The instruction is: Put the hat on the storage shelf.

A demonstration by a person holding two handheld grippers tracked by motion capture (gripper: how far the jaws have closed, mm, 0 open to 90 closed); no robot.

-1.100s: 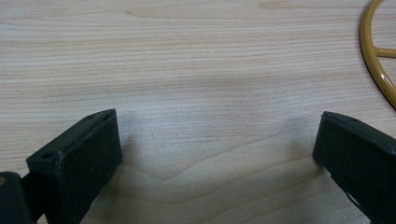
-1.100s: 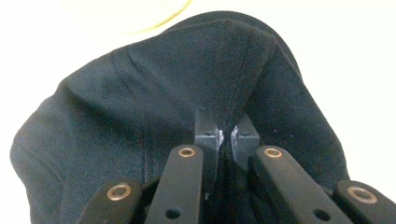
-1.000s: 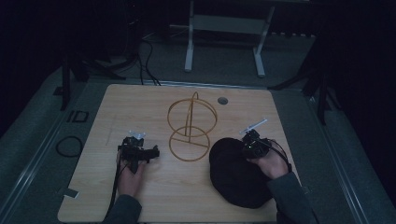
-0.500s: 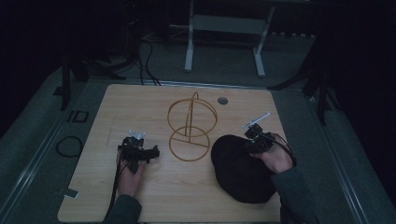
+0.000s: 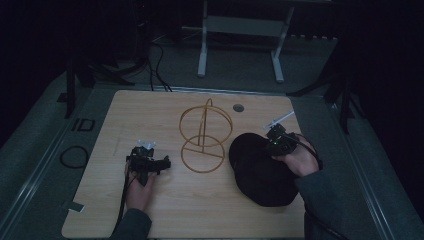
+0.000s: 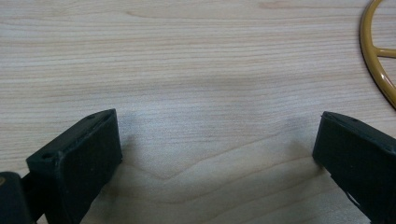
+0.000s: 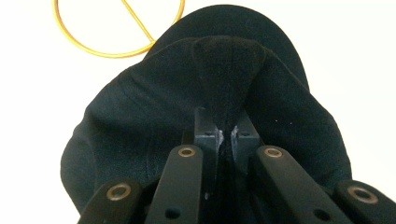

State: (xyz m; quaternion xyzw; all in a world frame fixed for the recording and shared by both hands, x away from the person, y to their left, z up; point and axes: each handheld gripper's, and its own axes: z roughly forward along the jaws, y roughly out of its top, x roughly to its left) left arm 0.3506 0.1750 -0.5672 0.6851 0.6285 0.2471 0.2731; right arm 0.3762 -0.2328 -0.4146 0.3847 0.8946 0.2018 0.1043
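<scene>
My right gripper (image 7: 225,133) is clamped on a fold of the black cap (image 5: 262,170), which lies at about four o'clock of the gold wire stand (image 5: 205,135) on the wooden table (image 5: 125,115). My left gripper (image 5: 148,162), at the stand's eight o'clock, rests with jaws wide apart over bare wood.

Wire stand (image 5: 205,136) at mid surface (image 5: 100,205), upright. Cap (image 5: 260,170) just right of it, on the surface, pinched at its near-right edge in the right gripper (image 5: 276,142). Left gripper (image 5: 150,162) left of the stand, apart from it, low over bare surface. Small round fitting (image 5: 238,107) behind the stand.
</scene>
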